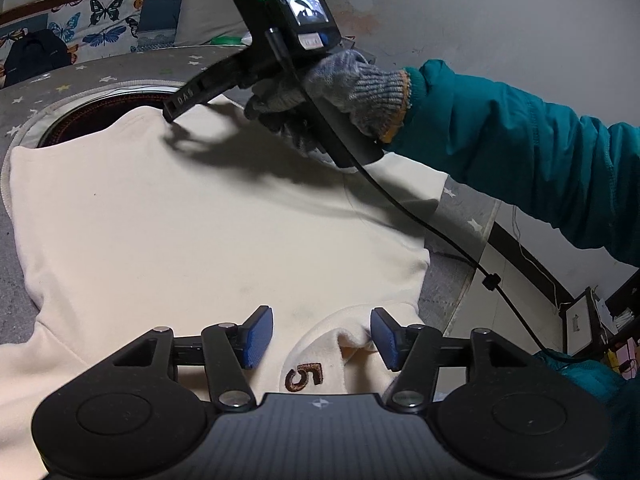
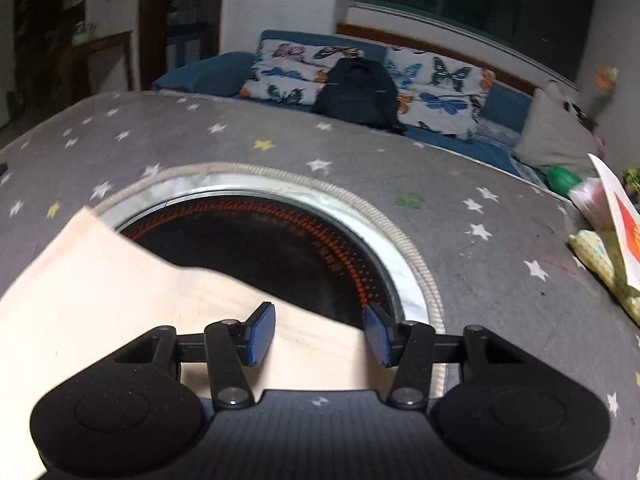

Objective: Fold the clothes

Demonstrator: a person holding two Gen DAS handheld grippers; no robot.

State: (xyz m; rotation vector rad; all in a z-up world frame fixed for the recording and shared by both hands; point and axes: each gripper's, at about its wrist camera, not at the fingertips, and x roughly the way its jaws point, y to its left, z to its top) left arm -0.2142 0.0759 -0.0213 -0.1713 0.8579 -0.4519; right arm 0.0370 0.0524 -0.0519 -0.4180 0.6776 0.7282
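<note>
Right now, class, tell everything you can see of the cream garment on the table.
The cream garment looks like soft, thick knit, spread mostly flat on the star-printed table cover. A folded part near the camera bears a brown embroidered 5. Its far edge overlaps the round dark inset. Whether either tongs touch it is unclear.

Setting: a home living room, probably. Evidence: blue sofa with butterfly-print cushions, dark backpack on its seat; round table under a grey star-print cover; dark window; wooden shelving, contents too dim to identify.
</note>
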